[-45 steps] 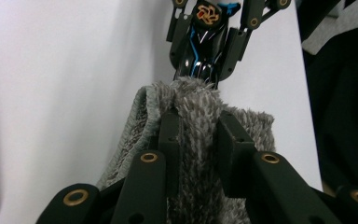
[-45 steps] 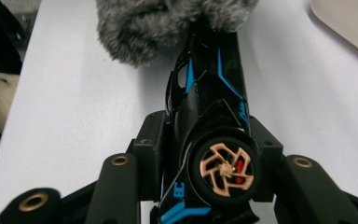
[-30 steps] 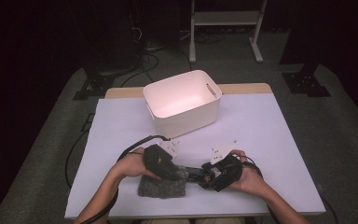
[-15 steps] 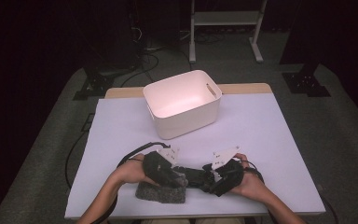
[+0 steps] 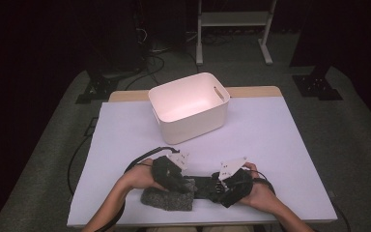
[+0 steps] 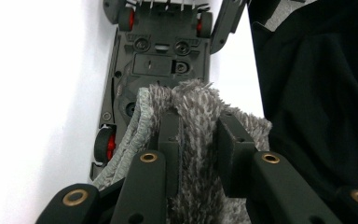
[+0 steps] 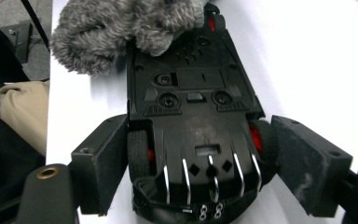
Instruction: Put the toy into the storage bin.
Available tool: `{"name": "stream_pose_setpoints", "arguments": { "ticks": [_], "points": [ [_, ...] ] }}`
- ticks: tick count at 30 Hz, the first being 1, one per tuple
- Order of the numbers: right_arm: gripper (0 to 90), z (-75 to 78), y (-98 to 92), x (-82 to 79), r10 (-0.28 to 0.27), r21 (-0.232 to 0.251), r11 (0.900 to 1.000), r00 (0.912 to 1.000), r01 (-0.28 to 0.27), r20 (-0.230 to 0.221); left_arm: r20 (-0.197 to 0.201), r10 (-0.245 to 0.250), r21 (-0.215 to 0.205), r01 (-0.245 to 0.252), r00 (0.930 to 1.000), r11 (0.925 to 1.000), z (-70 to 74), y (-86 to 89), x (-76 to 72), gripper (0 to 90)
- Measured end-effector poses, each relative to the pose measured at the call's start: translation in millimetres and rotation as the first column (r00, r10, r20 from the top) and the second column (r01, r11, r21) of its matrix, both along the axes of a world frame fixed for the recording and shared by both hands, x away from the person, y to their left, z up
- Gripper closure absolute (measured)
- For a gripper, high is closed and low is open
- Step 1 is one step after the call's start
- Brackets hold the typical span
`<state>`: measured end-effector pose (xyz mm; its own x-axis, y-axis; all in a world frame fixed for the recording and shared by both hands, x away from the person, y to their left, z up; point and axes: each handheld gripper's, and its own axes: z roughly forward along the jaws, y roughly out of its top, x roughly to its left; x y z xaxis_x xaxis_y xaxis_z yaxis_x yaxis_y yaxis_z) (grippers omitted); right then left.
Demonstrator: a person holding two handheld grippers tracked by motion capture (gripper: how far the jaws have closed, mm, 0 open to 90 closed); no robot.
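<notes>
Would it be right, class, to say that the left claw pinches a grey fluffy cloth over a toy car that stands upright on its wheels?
Not quite. The left claw does pinch the grey fluffy cloth, but the toy car lies upside down: the right gripper view shows its flat black underside with screws and a hatch facing up. The rest holds.

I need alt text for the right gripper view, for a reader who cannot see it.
An upside-down black toy car lies on a white table between the right gripper's open jaws, which have just been opening. A fluffy grey cloth covers its far end.
</notes>
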<state>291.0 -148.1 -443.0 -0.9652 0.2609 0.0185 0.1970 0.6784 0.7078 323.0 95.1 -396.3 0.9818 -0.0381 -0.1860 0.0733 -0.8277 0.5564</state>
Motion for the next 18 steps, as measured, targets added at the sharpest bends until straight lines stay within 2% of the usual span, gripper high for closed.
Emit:
{"name": "stream_pose_setpoints", "arguments": {
  "ticks": [3, 6, 9, 12, 13, 16, 18],
  "points": [
    [21.0, -1.6, -0.5, -0.3, 0.007, -0.003, 1.0, 1.0, -0.007, -0.003, 0.007, 0.012, 0.001, -0.012, 0.9999, 0.9999, 0.9, 2.4, 2.6, 73.7],
    [17.8, -6.1, 1.8, 3.0, 0.016, -0.009, 1.0, 0.9991, -0.016, -0.039, 0.013, 0.028, 0.009, -0.028, 0.9995, 0.9996, 3.3, 6.4, 5.9, 73.7],
    [19.8, -8.8, 4.6, 4.3, 0.037, -0.012, 0.999, 0.9977, -0.038, -0.057, 0.021, 0.042, 0.021, -0.042, 0.9989, 0.9989, 2.6, 12.7, 9.1, 73.6],
    [23.6, -9.5, 4.4, 4.8, 0.062, -0.01, 0.998, 0.9969, -0.063, -0.049, 0.027, 0.046, 0.02, -0.047, 0.9986, 0.9987, -1.8, 19.0, 11.7, 72.4],
    [23.6, -9.2, 4.0, 5.0, 0.065, -0.005, 0.998, 0.9969, -0.065, -0.045, 0.007, 0.058, 0.007, -0.058, 0.9983, 0.9983, -6.4, 21.3, 12.1, 72.3],
    [23.9, -8.0, 4.0, 4.5, 0.084, 0.003, 0.996, 0.9964, -0.084, -0.011, -0.007, 0.06, -0.02, -0.06, 0.9982, 0.998, -12.3, 20.2, 10.4, 74.0],
    [24.0, -7.3, 5.1, 3.9, 0.091, 0.009, 0.996, 0.9957, -0.092, 0.011, -0.027, 0.042, -0.045, -0.044, 0.9987, 0.998, -14.7, 16.0, 9.5, 74.6]
  ]
}}
